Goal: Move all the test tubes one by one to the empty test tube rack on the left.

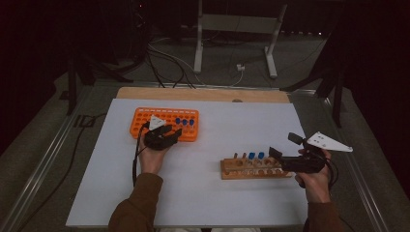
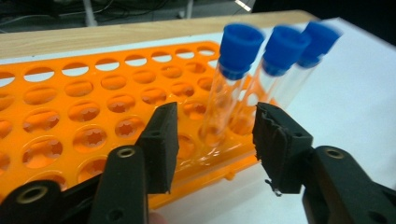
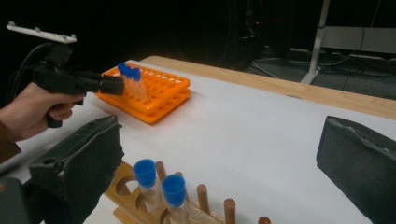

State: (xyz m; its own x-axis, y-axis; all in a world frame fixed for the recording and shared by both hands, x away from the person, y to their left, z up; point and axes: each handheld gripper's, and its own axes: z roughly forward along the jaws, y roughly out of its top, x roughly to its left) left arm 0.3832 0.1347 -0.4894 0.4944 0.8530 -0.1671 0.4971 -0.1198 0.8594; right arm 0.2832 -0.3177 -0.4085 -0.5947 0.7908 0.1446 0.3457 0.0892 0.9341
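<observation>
An orange tube rack (image 1: 145,121) lies at the table's far left and holds three clear tubes with blue caps (image 1: 184,121) near its right end. My left gripper (image 1: 173,131) is at the rack's front edge. In the left gripper view it (image 2: 212,135) is open, and the nearest capped tube (image 2: 229,88) stands just beyond the gap, untouched. A wooden peg rack (image 1: 251,168) at the front right carries two blue-capped tubes (image 1: 256,155). My right gripper (image 1: 284,146) hovers over the rack's right end. It (image 3: 219,158) is wide open and empty above the two tubes (image 3: 161,184).
The white table top (image 1: 217,130) has a wooden strip (image 1: 203,94) along its far edge. In the right gripper view the person's other hand (image 3: 32,112) holds the left gripper (image 3: 79,81) by the orange rack (image 3: 159,93). Metal stand legs (image 1: 232,43) and cables lie on the floor behind.
</observation>
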